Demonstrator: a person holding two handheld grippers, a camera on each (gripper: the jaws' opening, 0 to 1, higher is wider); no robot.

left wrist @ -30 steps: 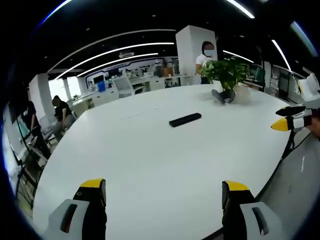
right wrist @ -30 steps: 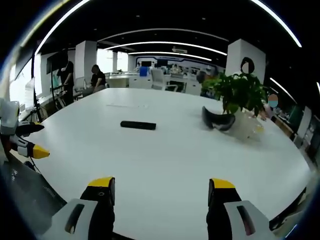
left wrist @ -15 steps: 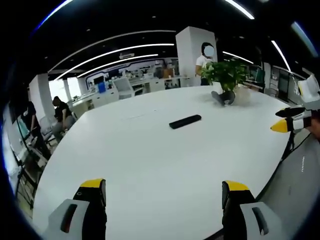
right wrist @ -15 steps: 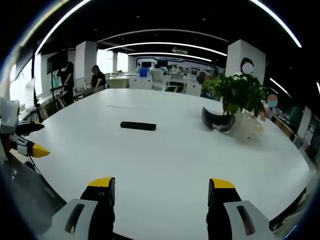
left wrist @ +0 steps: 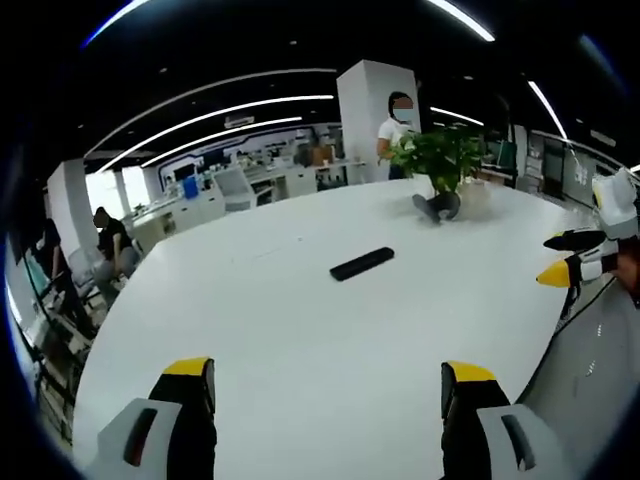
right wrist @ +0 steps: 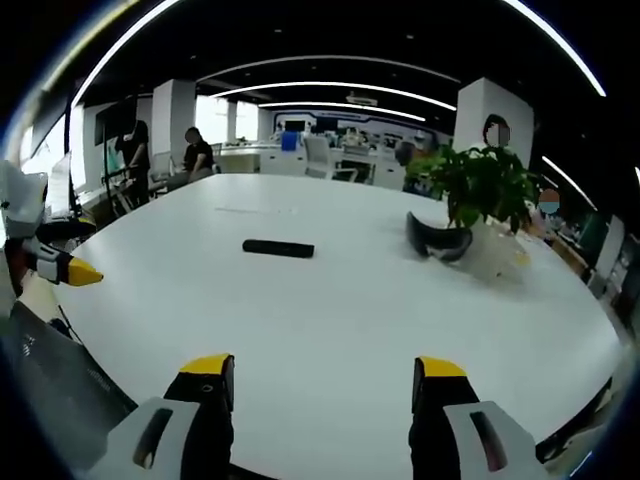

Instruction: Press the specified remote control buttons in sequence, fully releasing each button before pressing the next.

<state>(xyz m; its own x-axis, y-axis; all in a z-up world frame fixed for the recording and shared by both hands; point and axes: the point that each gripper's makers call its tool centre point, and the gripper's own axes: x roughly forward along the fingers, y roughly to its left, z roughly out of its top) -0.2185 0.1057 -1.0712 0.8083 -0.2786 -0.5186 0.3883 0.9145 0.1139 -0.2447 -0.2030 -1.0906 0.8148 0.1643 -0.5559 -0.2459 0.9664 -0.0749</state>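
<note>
**A:** What is in front of the person right now?

**B:** A large white counter [left wrist: 300, 330] in an open office. A slim black remote control [left wrist: 362, 263] lies flat near its middle, long side across the left gripper view. In the right gripper view the same remote control [right wrist: 278, 248] sits left of centre, well apart from both tools.

**A:** And the tools?

**B:** The left hand-held gripper [left wrist: 325, 372] hovers over the near edge of the counter, its two yellow-tipped jaws spread wide with nothing between them. The right hand-held gripper [right wrist: 323, 365] is the same: jaws wide apart, holding nothing. Each tool also peeks into the other's view at the side.

**A:** Anything else on the counter?

**B:** A leafy potted plant [right wrist: 480, 185] stands toward the far side, with a dark curved object [right wrist: 436, 240] just in front of it; I cannot tell what that is. People [right wrist: 195, 155] sit and stand in the background.

**A:** Which step is this?

**B:** It looks like the very start. No button is being pressed, and neither tool is near the remote.

**A:** What does the next move need?

**B:** Probably a reach forward across the counter, bringing one jaw tip down over the first button. The buttons are too small to make out from here, so a closer look would come first.
</note>
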